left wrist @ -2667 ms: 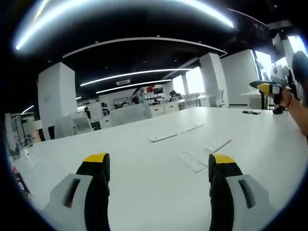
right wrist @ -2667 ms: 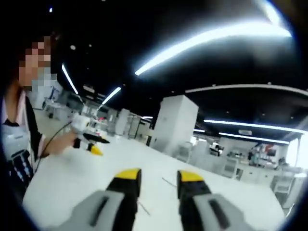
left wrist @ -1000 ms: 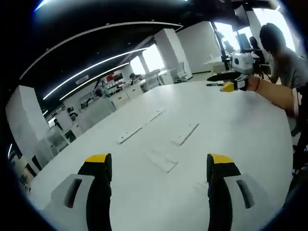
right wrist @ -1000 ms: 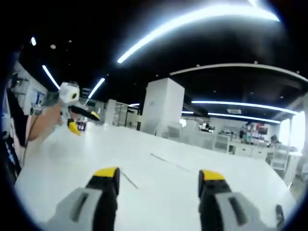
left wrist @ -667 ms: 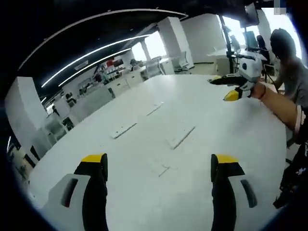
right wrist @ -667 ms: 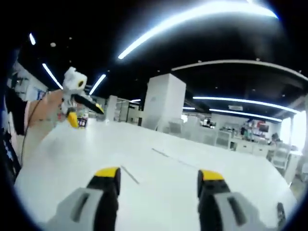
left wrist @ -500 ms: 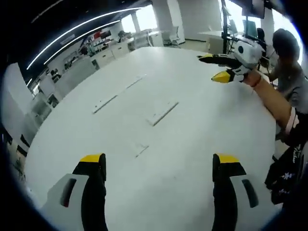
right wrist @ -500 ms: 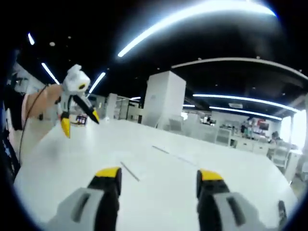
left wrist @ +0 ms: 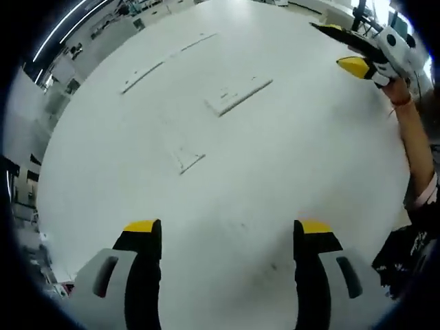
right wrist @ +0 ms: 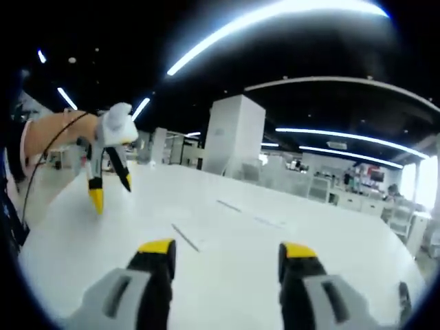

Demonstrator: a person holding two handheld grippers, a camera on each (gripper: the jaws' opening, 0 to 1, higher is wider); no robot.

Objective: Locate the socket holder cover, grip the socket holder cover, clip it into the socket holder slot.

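Left claw (left wrist: 228, 234) tipped down over table (left wrist: 309, 144), both claws apart, empty, socket holder cover (left wrist: 239, 95) lying diagonally.

The right tool (right wrist: 225, 256) rises from the bottom of the frame, its yellow-tipped jaws spread wide with nothing between them, above a white surface (right wrist: 227, 234). At the left of the frame the left tool (right wrist: 110, 185) points down at the surface, jaws apart, held by a person's hand (right wrist: 65, 132). Thin flat strips (right wrist: 184, 237) lie on the surface near the centre. A white pillar (right wrist: 235, 134) stands behind, under long ceiling lights (right wrist: 275, 17).
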